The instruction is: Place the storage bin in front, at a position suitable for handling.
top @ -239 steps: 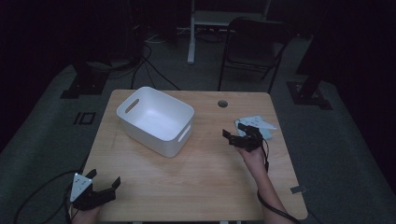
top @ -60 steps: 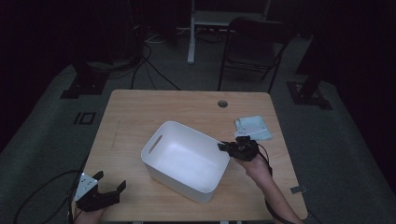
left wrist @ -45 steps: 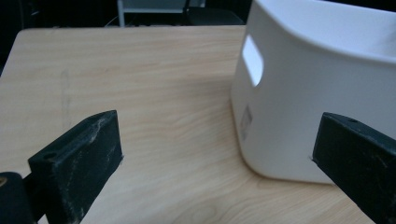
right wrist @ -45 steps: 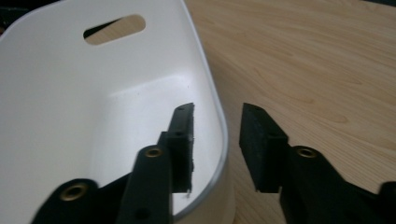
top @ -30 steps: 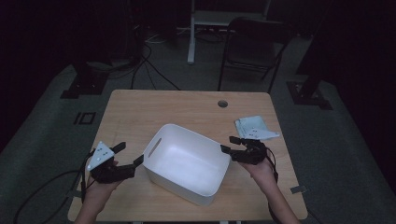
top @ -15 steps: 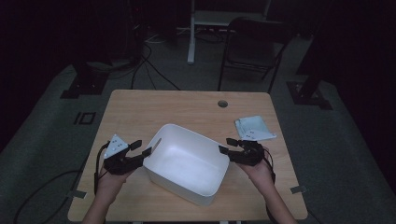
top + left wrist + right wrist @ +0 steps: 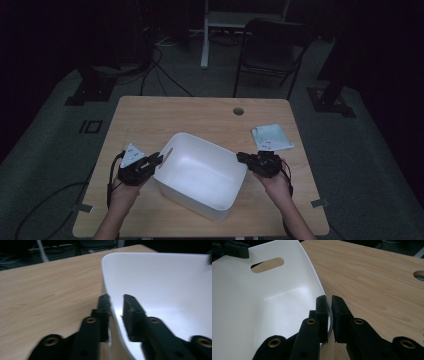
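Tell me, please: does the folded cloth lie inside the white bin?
No, the folded cloth lies on the wooden table, apart from the white bin, beyond the right gripper.

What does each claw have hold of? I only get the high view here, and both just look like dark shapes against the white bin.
Observer: In the left gripper view, the left claw straddles the white bin's rim, one jaw outside the wall and one inside; its jaws have just been closing.
Operator: And the right one?
Observer: In the right gripper view, the right claw pinches the opposite rim, the jaws nearly together on the thin wall.
Operator: Is the bin empty?
Observer: Both gripper views show bare white inside, and a handle slot in the far wall.
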